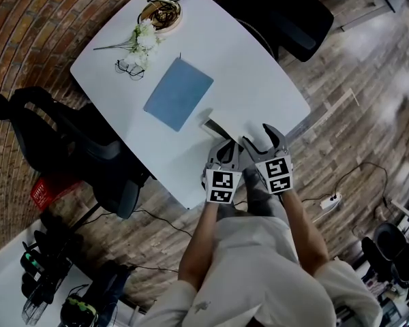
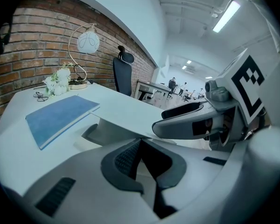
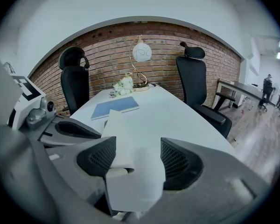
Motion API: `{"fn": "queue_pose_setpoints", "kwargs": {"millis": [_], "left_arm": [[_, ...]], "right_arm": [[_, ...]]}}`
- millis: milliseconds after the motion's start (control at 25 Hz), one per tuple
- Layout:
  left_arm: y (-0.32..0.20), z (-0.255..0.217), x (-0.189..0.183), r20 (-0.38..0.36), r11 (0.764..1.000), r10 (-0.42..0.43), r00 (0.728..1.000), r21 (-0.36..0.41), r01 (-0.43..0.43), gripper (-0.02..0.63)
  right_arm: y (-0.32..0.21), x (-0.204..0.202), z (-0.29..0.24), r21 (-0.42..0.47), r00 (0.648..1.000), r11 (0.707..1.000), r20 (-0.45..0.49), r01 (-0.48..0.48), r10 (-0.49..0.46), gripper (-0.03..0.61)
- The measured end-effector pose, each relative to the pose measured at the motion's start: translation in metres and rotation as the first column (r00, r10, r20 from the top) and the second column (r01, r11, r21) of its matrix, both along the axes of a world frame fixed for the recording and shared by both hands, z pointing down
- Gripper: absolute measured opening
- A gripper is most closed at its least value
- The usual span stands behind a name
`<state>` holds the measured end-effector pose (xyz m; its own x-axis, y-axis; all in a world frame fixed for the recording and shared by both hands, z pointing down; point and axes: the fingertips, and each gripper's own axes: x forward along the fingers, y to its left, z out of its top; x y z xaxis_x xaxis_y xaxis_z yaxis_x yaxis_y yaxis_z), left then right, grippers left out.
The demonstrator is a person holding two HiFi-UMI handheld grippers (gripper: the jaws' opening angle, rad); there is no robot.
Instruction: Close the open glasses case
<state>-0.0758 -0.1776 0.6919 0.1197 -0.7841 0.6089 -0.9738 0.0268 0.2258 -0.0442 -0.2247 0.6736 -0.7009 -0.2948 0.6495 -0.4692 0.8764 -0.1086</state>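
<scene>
The white glasses case lies open near the front edge of the white table. In the right gripper view the case sits between the jaws, its lid folded up and slanting toward the left pad. My right gripper is open around it; in the head view this gripper is just right of the case. My left gripper is beside it, at the case's near side. Its fingertips meet just under the flat lid, so the left gripper is shut, with nothing visible between them.
A blue notebook lies mid-table. Beyond it are white flowers, a pair of glasses and a lamp base. Black office chairs stand at the left and far side. A power strip lies on the floor.
</scene>
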Motion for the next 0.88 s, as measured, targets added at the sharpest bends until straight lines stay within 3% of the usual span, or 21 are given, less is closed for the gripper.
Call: {"fn": "queue_pose_setpoints", "kwargs": {"millis": [880], "left_arm": [[0.015, 0.008, 0.0, 0.004, 1.0, 0.008, 1.0, -0.017, -0.008, 0.003]], "right_arm": [[0.015, 0.002, 0.007, -0.002, 1.0, 1.0, -0.024, 0.016, -0.016, 0.301]]}}
